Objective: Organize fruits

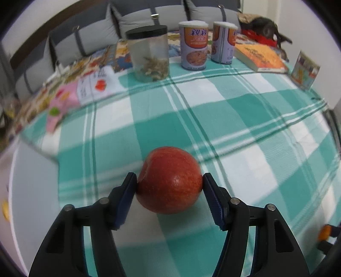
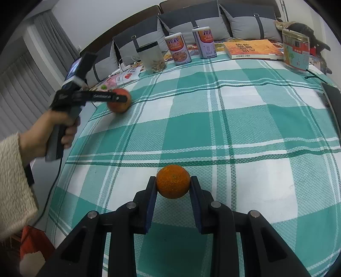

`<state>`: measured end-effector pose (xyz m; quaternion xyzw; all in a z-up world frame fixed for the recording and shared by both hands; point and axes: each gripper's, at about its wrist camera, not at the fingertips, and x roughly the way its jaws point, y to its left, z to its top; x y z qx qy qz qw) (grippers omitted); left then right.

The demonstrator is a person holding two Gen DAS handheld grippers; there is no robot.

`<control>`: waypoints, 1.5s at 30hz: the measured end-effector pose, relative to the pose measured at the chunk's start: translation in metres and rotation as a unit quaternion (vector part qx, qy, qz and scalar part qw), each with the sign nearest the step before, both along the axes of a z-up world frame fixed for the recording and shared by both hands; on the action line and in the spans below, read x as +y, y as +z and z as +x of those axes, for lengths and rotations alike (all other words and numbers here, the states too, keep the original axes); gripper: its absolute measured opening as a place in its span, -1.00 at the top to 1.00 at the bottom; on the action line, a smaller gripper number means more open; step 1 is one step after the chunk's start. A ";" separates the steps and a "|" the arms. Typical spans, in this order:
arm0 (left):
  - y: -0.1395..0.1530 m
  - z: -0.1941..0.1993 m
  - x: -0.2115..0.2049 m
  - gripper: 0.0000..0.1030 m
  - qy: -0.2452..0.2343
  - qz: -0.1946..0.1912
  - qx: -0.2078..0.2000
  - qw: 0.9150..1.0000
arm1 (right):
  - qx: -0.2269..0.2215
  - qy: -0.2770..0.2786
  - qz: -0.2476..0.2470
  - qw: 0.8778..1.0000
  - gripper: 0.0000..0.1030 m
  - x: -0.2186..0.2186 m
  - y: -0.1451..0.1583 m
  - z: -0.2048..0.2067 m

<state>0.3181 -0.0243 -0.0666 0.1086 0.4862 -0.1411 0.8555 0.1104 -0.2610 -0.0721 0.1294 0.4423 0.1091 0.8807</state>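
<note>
A red apple [image 1: 168,181] sits between the blue pads of my left gripper [image 1: 169,178], and both pads touch its sides. In the right wrist view the same apple [image 2: 119,106] is near the left edge of the green-and-white checked tablecloth [image 2: 234,127], in the left gripper [image 2: 122,98], which a hand [image 2: 66,130] holds. My right gripper [image 2: 173,180] is shut on an orange [image 2: 173,183], low over the near middle of the cloth. Whether either fruit rests on the cloth I cannot tell.
Along the far edge of the table stand a clear jar with a black lid [image 1: 149,55], two purple cans [image 1: 193,45], an orange book [image 1: 260,57] and a small carton [image 1: 304,70]. Grey sofa cushions [image 2: 191,19] lie behind. A fleecy sleeve [image 2: 12,181] is at the left.
</note>
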 end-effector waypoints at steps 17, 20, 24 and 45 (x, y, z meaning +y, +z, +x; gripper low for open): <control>0.002 -0.174 0.086 -0.35 0.089 -0.201 0.060 0.974 | 0.039 0.053 -0.059 0.996 0.40 0.039 -0.004 -0.048; 0.007 -0.170 0.091 -0.36 0.098 -0.179 0.032 0.978 | 0.041 0.061 -0.096 0.993 0.40 0.050 -0.010 -0.047; 0.007 -0.171 0.104 -0.40 0.123 -0.170 0.012 0.978 | 0.041 0.072 -0.141 0.987 0.40 0.066 -0.020 -0.044; -0.004 -0.171 0.109 -0.63 0.114 -0.153 0.024 0.981 | 0.030 0.064 -0.138 0.988 -0.59 0.070 -0.022 -0.037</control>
